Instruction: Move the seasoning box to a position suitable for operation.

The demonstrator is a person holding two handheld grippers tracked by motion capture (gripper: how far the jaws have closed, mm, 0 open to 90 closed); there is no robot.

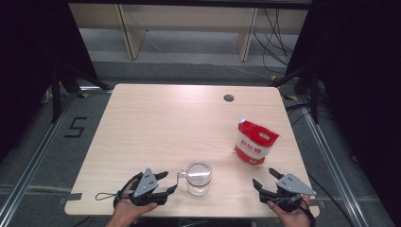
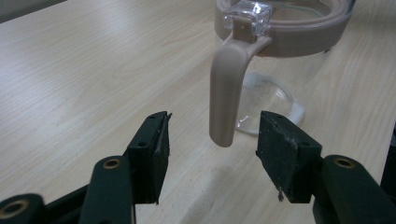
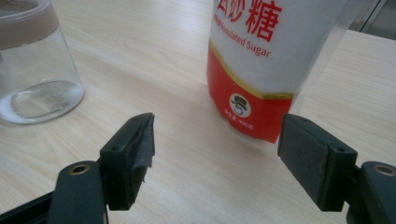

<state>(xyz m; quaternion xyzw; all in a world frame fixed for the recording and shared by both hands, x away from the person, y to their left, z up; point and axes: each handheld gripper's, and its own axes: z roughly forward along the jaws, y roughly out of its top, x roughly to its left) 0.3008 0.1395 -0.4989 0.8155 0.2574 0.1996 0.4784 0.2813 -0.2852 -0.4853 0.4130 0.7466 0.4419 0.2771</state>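
Both grippers, left gripper [image 1: 166, 182] and right gripper [image 1: 265, 178], are apart; jar [image 1: 198, 178] handle [image 2: 227, 91] and sugar bag [image 1: 255, 142] not grabbed yet

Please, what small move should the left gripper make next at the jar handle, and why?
Probably the left gripper should ease forward a little, then close. Its open jaws point at the beige plastic handle of the clear glass jar, and the handle's lower end hangs just beyond the pads, untouched. The right gripper waits open before the red and white sugar bag.
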